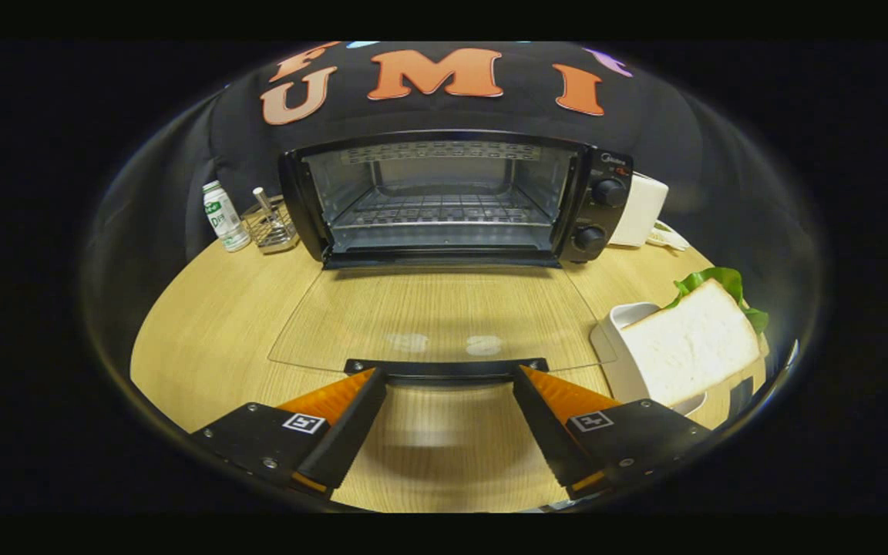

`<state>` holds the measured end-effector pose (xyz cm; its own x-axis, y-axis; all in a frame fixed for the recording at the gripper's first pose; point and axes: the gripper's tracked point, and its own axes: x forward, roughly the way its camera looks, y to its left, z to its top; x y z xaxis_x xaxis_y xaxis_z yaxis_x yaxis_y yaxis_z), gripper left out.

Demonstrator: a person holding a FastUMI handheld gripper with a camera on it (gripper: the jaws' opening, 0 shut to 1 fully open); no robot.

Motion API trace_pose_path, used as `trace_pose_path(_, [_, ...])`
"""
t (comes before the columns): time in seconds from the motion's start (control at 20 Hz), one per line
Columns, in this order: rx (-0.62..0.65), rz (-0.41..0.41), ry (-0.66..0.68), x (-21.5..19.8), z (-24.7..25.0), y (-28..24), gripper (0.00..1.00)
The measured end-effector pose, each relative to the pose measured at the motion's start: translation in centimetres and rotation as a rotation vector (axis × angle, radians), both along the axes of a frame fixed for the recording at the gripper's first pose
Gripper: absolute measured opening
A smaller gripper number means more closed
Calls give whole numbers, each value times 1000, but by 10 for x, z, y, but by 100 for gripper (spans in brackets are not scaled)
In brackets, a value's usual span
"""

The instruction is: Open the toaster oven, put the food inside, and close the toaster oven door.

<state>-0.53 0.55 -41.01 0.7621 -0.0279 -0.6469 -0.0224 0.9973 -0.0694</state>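
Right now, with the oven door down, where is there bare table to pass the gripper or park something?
The open gripper sits at the door's handle. Bare table lies between the glass door and the bottle with its wire rack. Beside the door's other edge it is crowded: the sandwich in its white dish.

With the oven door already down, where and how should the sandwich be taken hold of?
Grip the sandwich across its two bread faces, coming from its near, door-side end. It leans upright in the white tray, lettuce at the far end. The tongs are open, at the handle of the door.
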Motion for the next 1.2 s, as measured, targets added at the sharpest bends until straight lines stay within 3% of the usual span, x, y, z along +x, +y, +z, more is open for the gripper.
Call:
trace_pose_path(0.35, [117, 38, -51, 6, 63, -8, 99])
trace_pose_path(0.8, [137, 84, -8, 1, 135, -99, 98])
trace_pose_path(1.2, [84, 86, 115, 2, 126, -201, 97])
